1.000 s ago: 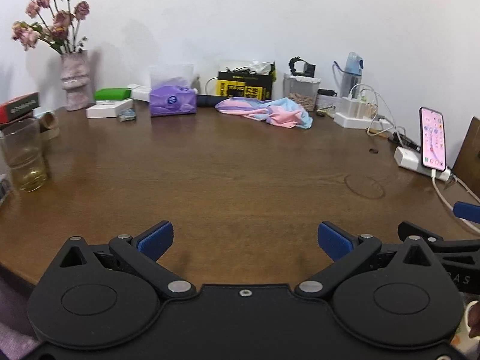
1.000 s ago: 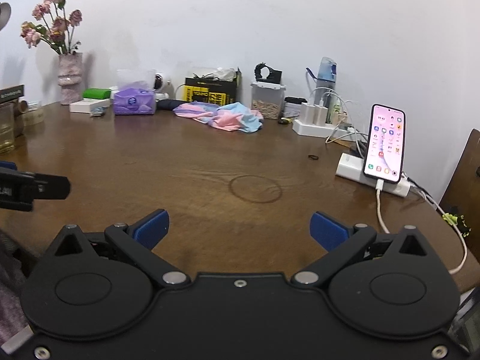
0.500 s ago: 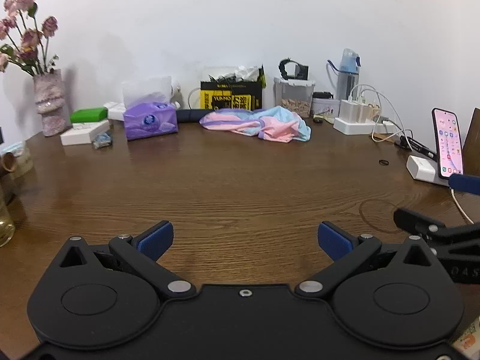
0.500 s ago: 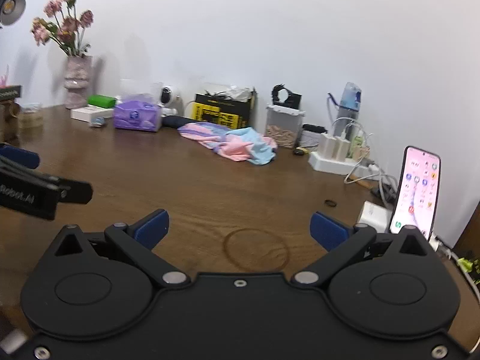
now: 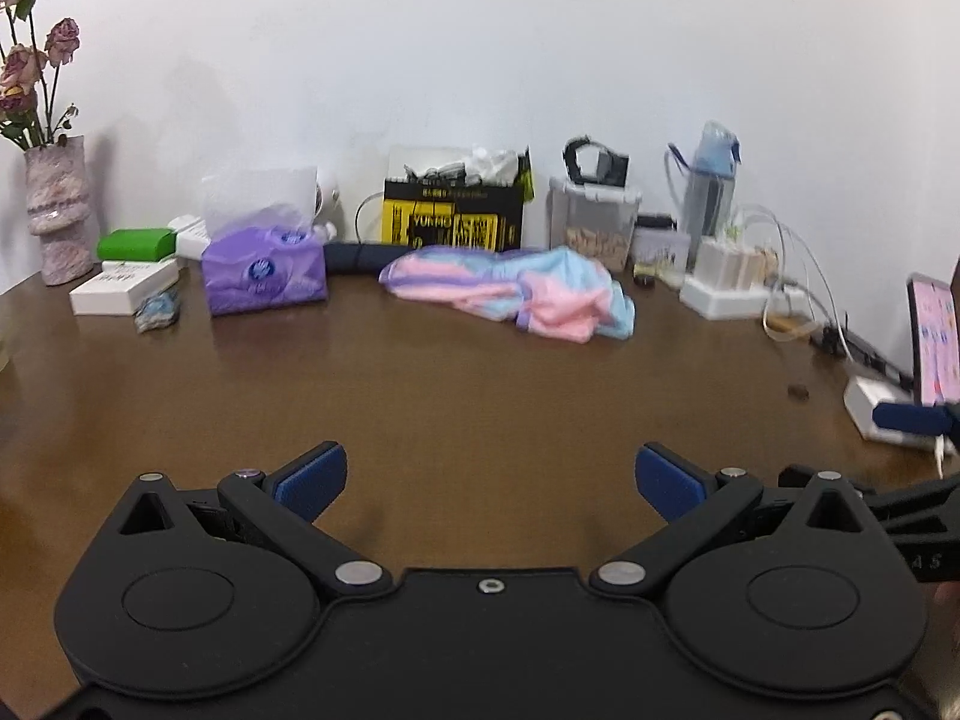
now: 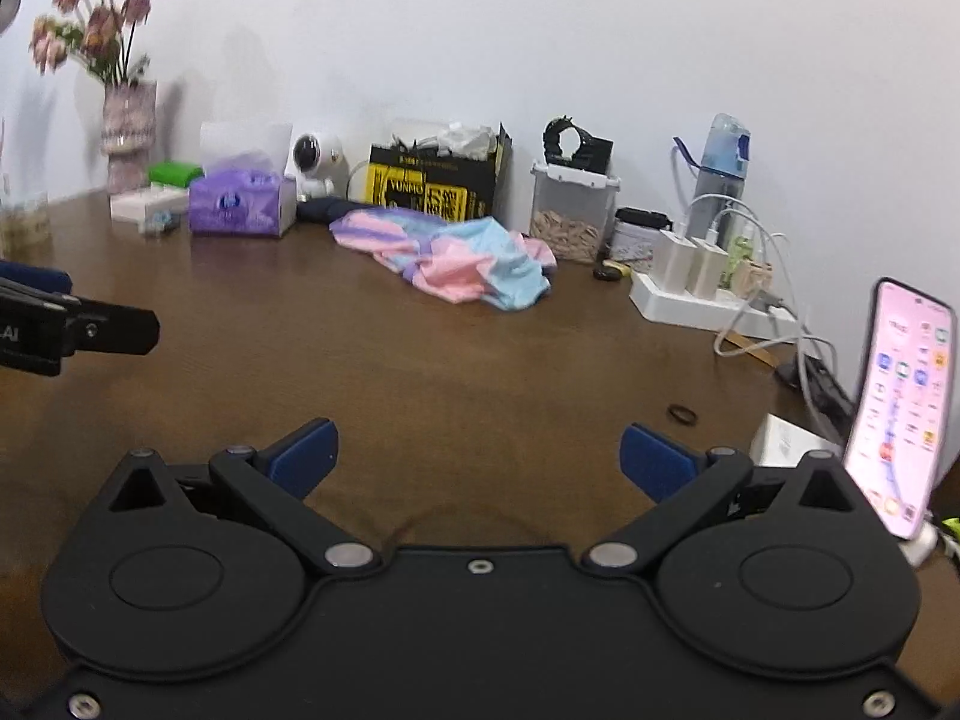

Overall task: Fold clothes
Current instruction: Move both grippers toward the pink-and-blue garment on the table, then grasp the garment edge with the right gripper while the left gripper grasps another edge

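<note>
Fabric in pink and pale blue, the crumpled garment (image 5: pixel 516 291), lies at the far side of the brown worktop (image 5: pixel 420 408) in my left wrist view, near the wall and well apart from my left gripper (image 5: pixel 489 480). This gripper is spread wide with nothing between its blue pads (image 5: pixel 312 477), and it hangs over bare wood. Left of the garment stands a purple tissue box (image 5: pixel 264 270), behind it a yellow and black box (image 5: pixel 453 222), and to its right a clear container (image 5: pixel 594 228). A vase (image 5: pixel 57 210) with flowers is at the far left. At the right edge I see part of the right gripper (image 5: pixel 918 483) and a lit phone (image 5: pixel 936 339).

In the right wrist view, the garment (image 6: pixel 456 258) is again far ahead, a little to the left, untouched and still not folded. My right gripper (image 6: pixel 477 459) is also fully apart and holds nothing. The left gripper (image 6: pixel 66 327) enters from the left edge; from here I cannot tell its opening. The phone (image 6: pixel 903 408) stands upright close at the right, and a white power strip (image 6: pixel 696 300) with chargers lies beyond it. A small dark ring (image 6: pixel 684 414) rests on the wood.
</note>
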Available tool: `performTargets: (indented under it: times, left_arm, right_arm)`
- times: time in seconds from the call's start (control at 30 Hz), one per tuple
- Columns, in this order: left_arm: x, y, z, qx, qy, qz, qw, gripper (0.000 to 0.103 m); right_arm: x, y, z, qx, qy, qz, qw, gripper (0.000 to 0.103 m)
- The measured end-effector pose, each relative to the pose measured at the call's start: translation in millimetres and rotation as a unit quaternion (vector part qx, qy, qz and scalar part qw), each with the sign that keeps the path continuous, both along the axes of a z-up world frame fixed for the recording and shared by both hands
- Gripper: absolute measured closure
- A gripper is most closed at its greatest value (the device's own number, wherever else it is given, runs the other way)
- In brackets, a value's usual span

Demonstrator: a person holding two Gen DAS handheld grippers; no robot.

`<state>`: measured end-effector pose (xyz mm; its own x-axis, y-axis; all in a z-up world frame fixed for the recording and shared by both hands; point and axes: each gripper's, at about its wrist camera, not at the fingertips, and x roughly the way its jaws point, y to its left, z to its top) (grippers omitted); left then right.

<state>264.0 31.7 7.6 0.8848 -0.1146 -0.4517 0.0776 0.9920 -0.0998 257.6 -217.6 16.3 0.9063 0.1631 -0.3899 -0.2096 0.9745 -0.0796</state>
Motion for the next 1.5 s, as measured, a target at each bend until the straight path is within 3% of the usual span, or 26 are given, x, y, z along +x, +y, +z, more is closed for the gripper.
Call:
performTargets:
  times: [0.13,0.27,0.37,0.57,0.63,0.93,0.97,1.0,1.03,1.07,1.17,1.2,1.23,1.5]
  left_arm:
    - [39,-3,1,-0.014,0.024,-0.036,0.9990,0.000]
    - [77,-21,4,0.081,-0.007,-0.045,0.9957,0.000]
    - [98,-29,5,0.109,-0.029,-0.044,0.9926,0.000]
    - [149,-31,-2,0.108,-0.030,-0.051,0.9924,0.000]
    - [166,-32,-5,0.131,-0.031,-0.068,0.9885,0.000]
    - [211,-25,-12,0.151,-0.025,-0.099,0.9832,0.000]
    - [215,-24,-13,0.150,-0.022,-0.096,0.9837,0.000]
    - [216,-23,-13,0.150,-0.021,-0.096,0.9839,0.000]
    - [222,-18,-15,0.137,-0.014,-0.090,0.9864,0.000]
    - [225,-16,-18,0.132,-0.009,-0.089,0.9872,0.000]
    - [231,-14,-27,0.136,0.010,-0.085,0.9871,0.000]
    - [231,-15,-29,0.138,0.011,-0.084,0.9867,0.000]
    - [231,-16,-31,0.141,0.013,-0.084,0.9864,0.000]
    - [216,-34,-32,0.169,-0.026,-0.112,0.9788,0.000]
  right_arm:
    - [31,-5,1,0.008,-0.016,0.005,1.000,0.001]
    - [65,-8,-3,0.020,-0.033,0.011,0.999,0.000]
    - [98,-5,-5,0.014,-0.025,0.043,0.999,0.001]
    - [168,4,-2,-0.002,0.000,0.018,1.000,0.001]
    - [187,8,-3,-0.012,0.002,0.019,1.000,0.001]
    - [248,34,-11,-0.012,0.016,0.038,0.999,0.003]
    - [254,36,-11,-0.019,0.019,0.037,0.999,0.005]
    - [261,37,-12,-0.023,0.024,0.036,0.999,0.016]
    - [272,37,-13,-0.020,0.035,0.035,0.999,0.039]
    - [275,36,-13,-0.018,0.039,0.035,0.998,0.049]
    - [284,38,-17,-0.010,0.056,0.041,0.998,0.065]
    - [285,38,-17,-0.003,0.059,0.045,0.997,0.074]
    - [285,38,-17,0.005,0.060,0.049,0.997,0.092]
    - [244,31,36,0.053,-0.043,0.064,0.996,0.096]
